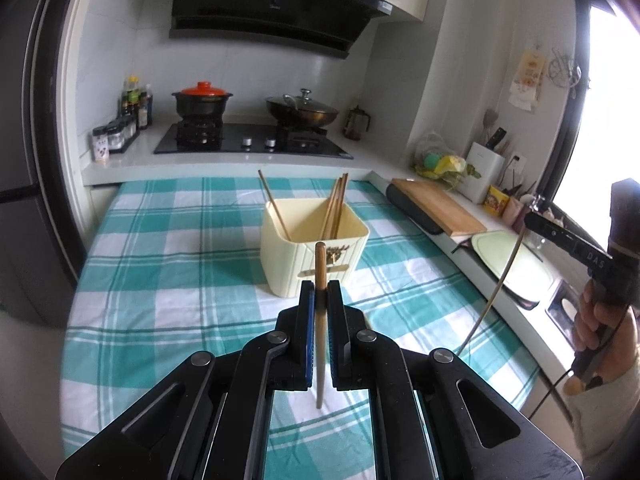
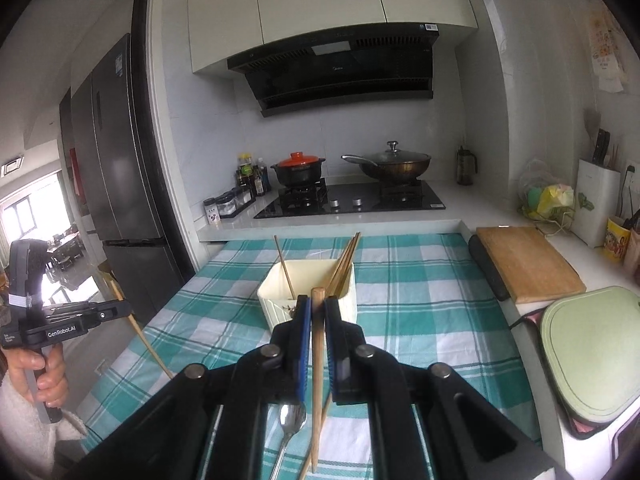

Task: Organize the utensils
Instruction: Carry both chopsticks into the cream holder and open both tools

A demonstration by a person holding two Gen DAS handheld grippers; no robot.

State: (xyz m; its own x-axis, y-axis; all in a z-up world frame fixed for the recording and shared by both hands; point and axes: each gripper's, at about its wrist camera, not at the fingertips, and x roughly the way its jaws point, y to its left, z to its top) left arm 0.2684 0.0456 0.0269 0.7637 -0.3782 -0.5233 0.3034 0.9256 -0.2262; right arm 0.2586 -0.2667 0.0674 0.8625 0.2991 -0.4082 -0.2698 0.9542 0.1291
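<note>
Both your grippers clamp 1 chopstick each, left gripper [image 1: 320, 292] and right gripper [image 2: 316, 308], sticks near upright; cream holder [image 1: 316, 248] sits dead ahead and below, left looks nearer.

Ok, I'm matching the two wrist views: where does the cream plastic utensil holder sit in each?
Left wrist: cream plastic utensil holder, centre, on the checked cloth.
Right wrist: holder, centre, partly behind the hand-held gripper.
Shared landmark: orange-lidded black pot on the stove.
</note>
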